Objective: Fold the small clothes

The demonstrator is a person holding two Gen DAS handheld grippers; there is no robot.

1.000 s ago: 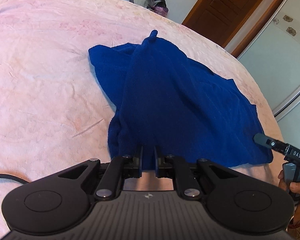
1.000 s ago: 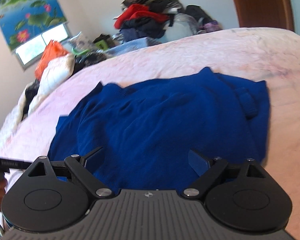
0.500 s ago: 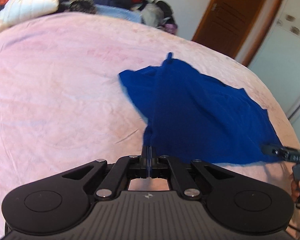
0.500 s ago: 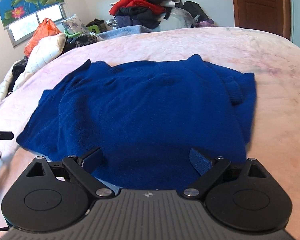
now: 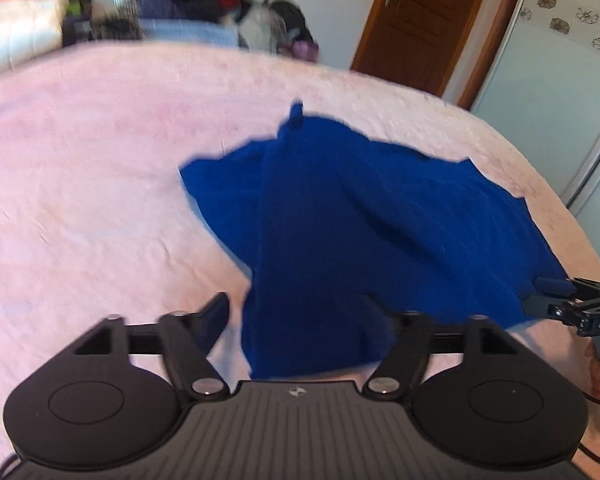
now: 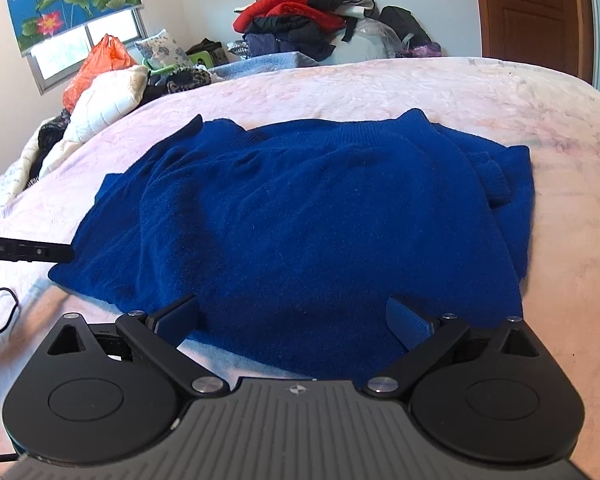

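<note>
Surface: the bed (image 6: 420,84) in front of me, covered in a pale pink blanket — wrinkled | On it: one dark blue sweater (image 6: 308,216), spread loosely, partly folded over itself | Far edge: white pillow (image 6: 108,100) — beside piled clothes (image 6: 300,20)

Left jaws let go of the sweater's near edge

The left gripper (image 5: 296,320), clamped thin on a fold of the blue sweater (image 5: 364,216) half a second ago, has just been opening its jaws; they now stand apart, with the cloth's near corner lying between them and, as far as the blurred left wrist view shows, unpinched. The ridge of fabric it drew taut has slackened onto the bed (image 5: 100,168). The right gripper (image 6: 296,320) has spread slightly wider above the hem, and in its view the sweater lies flatter and fuller than a second ago.
</note>
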